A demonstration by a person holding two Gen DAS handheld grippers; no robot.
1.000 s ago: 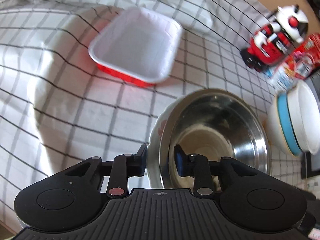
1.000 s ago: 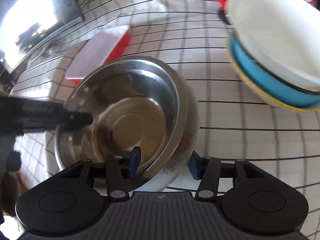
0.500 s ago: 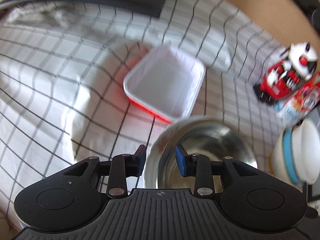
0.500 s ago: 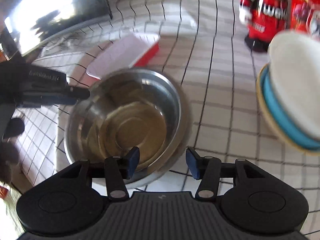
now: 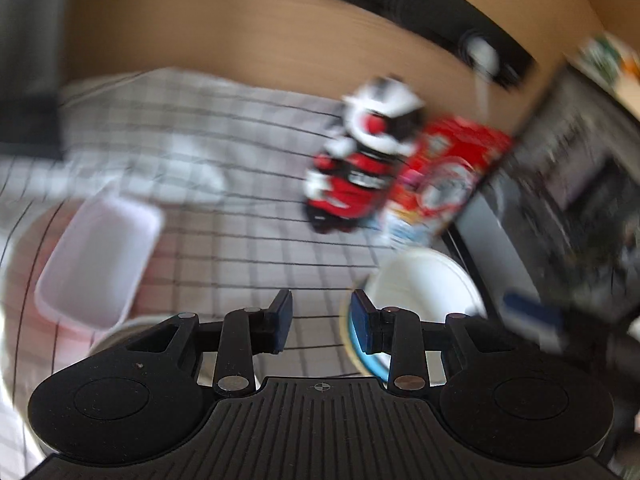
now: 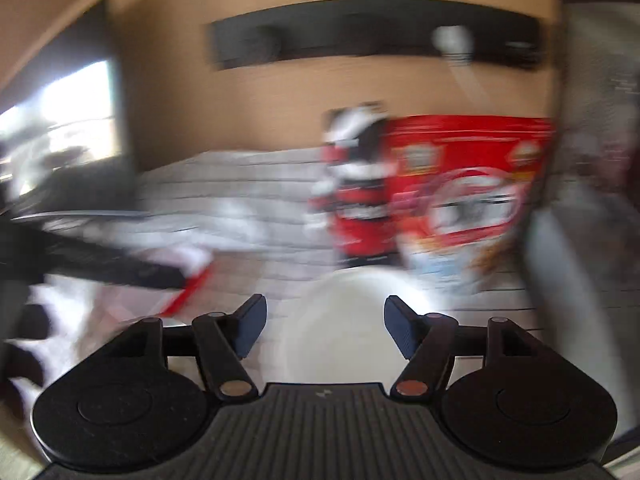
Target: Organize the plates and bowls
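Both views are blurred by motion. My left gripper point(image 5: 322, 320) stands open above the checked cloth with nothing between its fingers. Just right of it sits the stack of bowls point(image 5: 424, 284), white on top with a blue one under it. A white dish with red sides point(image 5: 96, 264) lies at the left, and a sliver of the steel bowl's rim point(image 5: 120, 330) shows below it. My right gripper point(image 6: 324, 320) hangs over the white top bowl point(image 6: 348, 292); its jaws are opening and grip nothing. The red-sided dish point(image 6: 188, 296) lies left of it.
A red and white toy robot point(image 5: 368, 164) and a red printed box point(image 5: 444, 176) stand at the back of the cloth before a tan wall. A dark appliance point(image 5: 568, 200) rises at the right. The left gripper crosses the right wrist view as a black bar point(image 6: 100, 260).
Both grippers have come off the steel bowl's rim and risen. The views have swung up and right toward the bowl stack and the wall. The right jaws stand wider.
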